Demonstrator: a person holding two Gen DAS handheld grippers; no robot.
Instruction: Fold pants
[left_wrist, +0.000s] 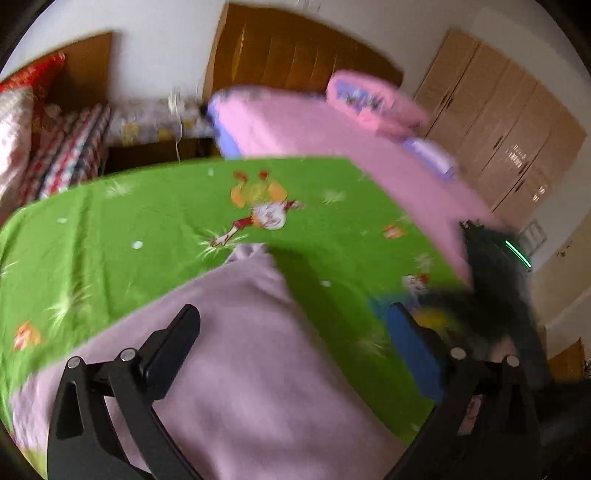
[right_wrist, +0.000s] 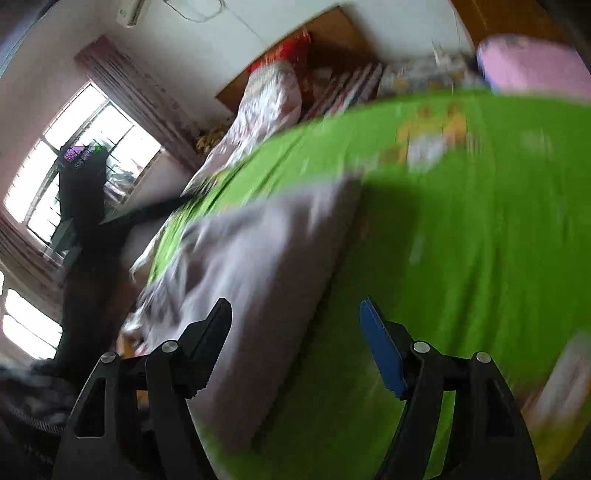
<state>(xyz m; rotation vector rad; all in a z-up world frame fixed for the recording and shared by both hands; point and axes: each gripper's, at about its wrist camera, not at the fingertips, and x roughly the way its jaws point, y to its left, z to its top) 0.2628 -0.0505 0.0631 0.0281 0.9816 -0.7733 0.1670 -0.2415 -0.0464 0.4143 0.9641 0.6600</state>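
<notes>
Pale lilac pants (left_wrist: 236, 354) lie folded on a green cartoon-print sheet (left_wrist: 147, 206). My left gripper (left_wrist: 295, 325) hangs above them, its jaws wide apart with nothing between the fingers. The other gripper shows as a dark blurred shape (left_wrist: 495, 291) at the right of that view. In the right wrist view the pants (right_wrist: 258, 266) lie left of centre on the green sheet (right_wrist: 461, 240). My right gripper (right_wrist: 295, 325) stands open over the pants' right edge, with no cloth gripped. Both views are motion-blurred.
A pink blanket (left_wrist: 332, 133) and pink pillow (left_wrist: 373, 99) lie on the bed beyond the sheet. Piled bedding (left_wrist: 62, 147) sits at the far left, a wooden wardrobe (left_wrist: 498, 122) at the right. A window (right_wrist: 74, 166) is left in the right wrist view.
</notes>
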